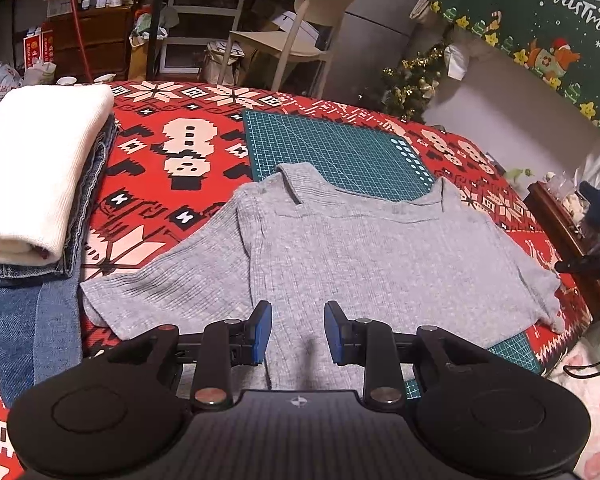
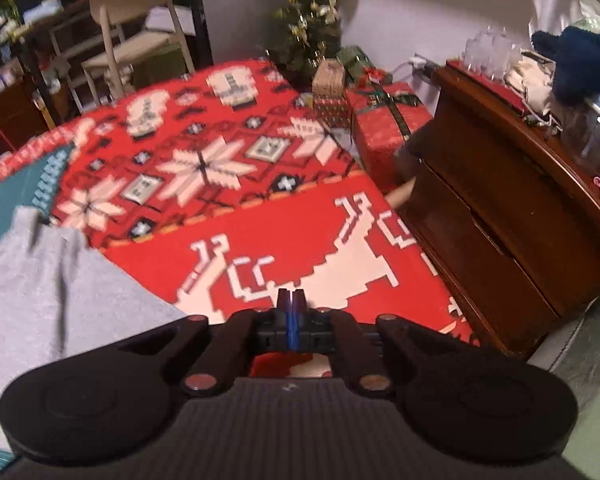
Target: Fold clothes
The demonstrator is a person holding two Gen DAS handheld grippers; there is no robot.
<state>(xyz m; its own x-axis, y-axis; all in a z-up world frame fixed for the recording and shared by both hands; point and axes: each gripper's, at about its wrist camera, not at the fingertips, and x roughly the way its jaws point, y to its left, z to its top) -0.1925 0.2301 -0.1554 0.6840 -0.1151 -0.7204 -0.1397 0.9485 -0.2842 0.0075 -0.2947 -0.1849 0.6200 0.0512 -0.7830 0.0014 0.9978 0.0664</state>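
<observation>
One grey ribbed knit shirt (image 1: 364, 248) lies flat at the desk's centre. At ten o'clock, one folded white towel (image 1: 36, 168) tops one blue denim piece (image 1: 40, 320). Left tool (image 1: 298, 332) gapes, empty; right tool (image 2: 290, 316) pinched closed, empty.

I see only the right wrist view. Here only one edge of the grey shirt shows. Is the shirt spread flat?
Observer: Yes, the grey shirt lies spread flat, collar away, partly over a green cutting mat.
Operator: Is the left gripper holding it?
Observer: No, the left gripper is open above the lower part.
Operator: Are other clothes near?
Observer: A folded white garment lies on jeans, left of the shirt.
</observation>
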